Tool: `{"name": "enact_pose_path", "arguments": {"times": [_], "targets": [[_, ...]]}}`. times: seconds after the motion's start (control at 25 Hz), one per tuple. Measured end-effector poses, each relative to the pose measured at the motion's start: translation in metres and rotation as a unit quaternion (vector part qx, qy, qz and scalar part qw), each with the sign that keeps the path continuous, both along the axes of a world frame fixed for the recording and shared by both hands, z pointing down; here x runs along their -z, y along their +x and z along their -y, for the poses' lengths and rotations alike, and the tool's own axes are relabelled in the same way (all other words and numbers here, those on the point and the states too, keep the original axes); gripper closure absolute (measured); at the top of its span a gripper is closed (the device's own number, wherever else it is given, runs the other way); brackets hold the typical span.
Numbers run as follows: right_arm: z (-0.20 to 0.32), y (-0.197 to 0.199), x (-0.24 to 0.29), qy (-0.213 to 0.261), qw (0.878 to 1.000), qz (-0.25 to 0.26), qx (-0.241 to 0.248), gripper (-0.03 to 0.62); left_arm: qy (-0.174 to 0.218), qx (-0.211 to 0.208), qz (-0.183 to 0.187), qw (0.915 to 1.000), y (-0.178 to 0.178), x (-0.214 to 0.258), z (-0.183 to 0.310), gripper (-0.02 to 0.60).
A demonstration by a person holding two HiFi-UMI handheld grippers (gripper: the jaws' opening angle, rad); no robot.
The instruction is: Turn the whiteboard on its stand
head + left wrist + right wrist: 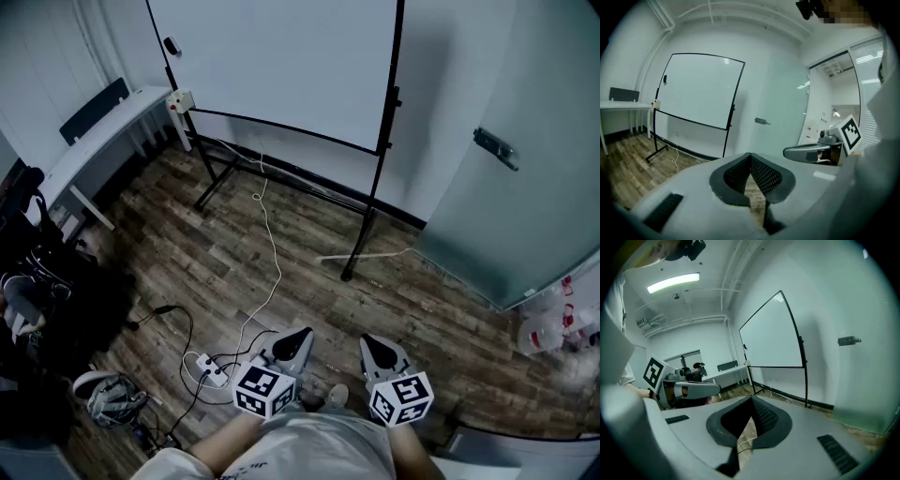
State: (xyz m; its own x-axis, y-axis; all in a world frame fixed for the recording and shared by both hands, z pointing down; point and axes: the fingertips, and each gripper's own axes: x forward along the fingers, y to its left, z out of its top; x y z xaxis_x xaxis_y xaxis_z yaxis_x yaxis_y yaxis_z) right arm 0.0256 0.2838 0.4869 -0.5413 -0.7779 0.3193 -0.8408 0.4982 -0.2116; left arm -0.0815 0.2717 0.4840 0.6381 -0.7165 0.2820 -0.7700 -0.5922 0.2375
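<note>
Along the far edge of the wood floor (pixel 309 272), close to the wall, the whiteboard (pixel 281 66) stands on its black stand (pixel 362 234), its white face turned toward the person and well apart from both grippers. At the floor's right edge is a pale door (pixel 525 206) with a metal handle (pixel 495 148). At the far left corner a white desk (pixel 103 141) runs beside the stand's left post. By the floor's near edge the left gripper (pixel 300 336) and right gripper (pixel 374 345) are held side by side, pointing toward the board (each carries a marker cube (pixel 264 390) at its back). Both have their jaws closed tip to tip with nothing between them, as each gripper view shows. A white cable (pixel 273 253) trails from under the board across the middle of the floor to a power strip (pixel 208 369) just left of the left gripper.
</note>
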Motion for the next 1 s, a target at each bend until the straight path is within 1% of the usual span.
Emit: {"name": "enact_pose_path", "arguments": {"times": [0.32, 0.44, 0.56, 0.76, 1.0], "targets": [[-0.001, 0.005, -0.001, -0.002, 1.000, 0.006, -0.003, 0.591, 0.000, -0.006, 0.004, 1.0000, 0.004, 0.000, -0.002, 0.572], [-0.001, 0.007, -0.001, -0.002, 1.000, 0.016, 0.002, 0.591, 0.000, -0.006, 0.007, 1.0000, 0.008, 0.000, -0.002, 0.572], [0.001, 0.012, 0.000, -0.003, 1.000, 0.021, -0.007, 0.591, 0.001, -0.007, 0.007, 0.9999, 0.011, 0.001, 0.000, 0.572], [0.003, 0.028, 0.000, -0.002, 1.000, 0.022, -0.010, 0.591, 0.002, -0.005, 0.006, 1.0000, 0.021, 0.003, 0.004, 0.572], [0.004, 0.058, -0.006, -0.006, 1.000, 0.018, -0.010, 0.591, 0.009, 0.007, 0.003, 0.9999, 0.038, 0.005, 0.009, 0.572]]}}
